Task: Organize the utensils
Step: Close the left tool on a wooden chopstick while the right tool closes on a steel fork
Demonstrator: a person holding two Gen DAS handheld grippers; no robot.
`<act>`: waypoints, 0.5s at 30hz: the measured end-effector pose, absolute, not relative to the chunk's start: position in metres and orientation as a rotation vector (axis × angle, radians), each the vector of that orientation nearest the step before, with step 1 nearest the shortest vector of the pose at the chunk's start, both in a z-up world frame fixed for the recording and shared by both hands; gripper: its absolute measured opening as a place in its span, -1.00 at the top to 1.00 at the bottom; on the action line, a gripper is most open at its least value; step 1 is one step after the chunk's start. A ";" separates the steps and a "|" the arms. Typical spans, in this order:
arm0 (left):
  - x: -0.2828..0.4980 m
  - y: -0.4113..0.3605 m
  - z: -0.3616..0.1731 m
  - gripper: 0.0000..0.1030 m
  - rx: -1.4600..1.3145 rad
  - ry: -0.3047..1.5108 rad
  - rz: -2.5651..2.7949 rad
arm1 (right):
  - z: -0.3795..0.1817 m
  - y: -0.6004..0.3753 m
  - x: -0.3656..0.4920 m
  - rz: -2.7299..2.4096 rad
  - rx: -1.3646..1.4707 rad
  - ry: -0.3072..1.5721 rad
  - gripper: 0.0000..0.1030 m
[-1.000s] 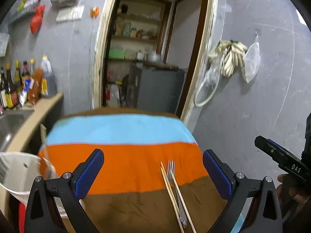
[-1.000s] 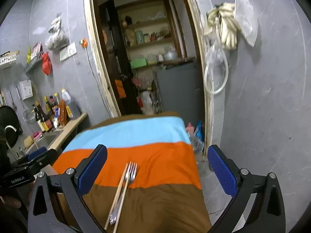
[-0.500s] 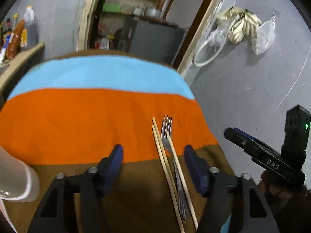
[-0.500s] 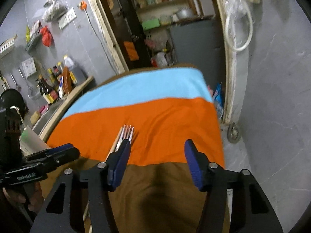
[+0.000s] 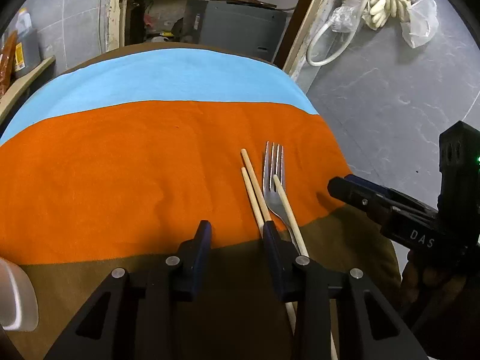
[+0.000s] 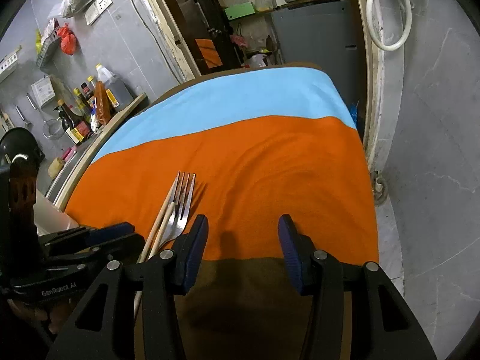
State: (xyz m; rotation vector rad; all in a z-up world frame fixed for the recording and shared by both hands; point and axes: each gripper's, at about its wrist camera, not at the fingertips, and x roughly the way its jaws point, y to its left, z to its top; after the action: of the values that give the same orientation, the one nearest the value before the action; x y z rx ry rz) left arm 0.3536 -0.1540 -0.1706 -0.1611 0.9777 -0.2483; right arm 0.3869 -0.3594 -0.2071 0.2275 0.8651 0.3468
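A metal fork (image 5: 272,177) lies on the striped cloth (image 5: 120,162) with wooden chopsticks (image 5: 255,192) beside and across it. My left gripper (image 5: 237,231) is partly open and empty, low over the cloth, its right finger (image 5: 271,240) just over the chopsticks' near part. My right gripper (image 6: 241,228) is partly open and empty over the orange stripe, to the right of the fork (image 6: 181,207) and chopsticks (image 6: 159,228). The right gripper also shows in the left wrist view (image 5: 375,201), and the left gripper shows in the right wrist view (image 6: 90,240).
A white container rim (image 5: 15,297) stands at the cloth's left near edge. A counter with sauce bottles (image 6: 90,102) lies to the left. A doorway with a grey cabinet (image 5: 234,30) is behind the table, and a grey wall is on the right.
Both grippers have dropped toward the cloth and their jaws have narrowed from wide open. The left gripper has come close over the chopsticks' near end.
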 end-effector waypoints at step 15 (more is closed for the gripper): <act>0.365 -0.172 -0.163 0.35 -0.083 1.040 -0.239 | -0.207 -0.347 0.419 0.518 0.220 0.884 0.36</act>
State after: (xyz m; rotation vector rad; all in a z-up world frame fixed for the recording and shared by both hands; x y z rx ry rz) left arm 0.3648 -0.1719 -0.1634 -0.0825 1.0400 -0.2387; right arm 0.4192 -0.3472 -0.2069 0.2197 0.8842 0.5178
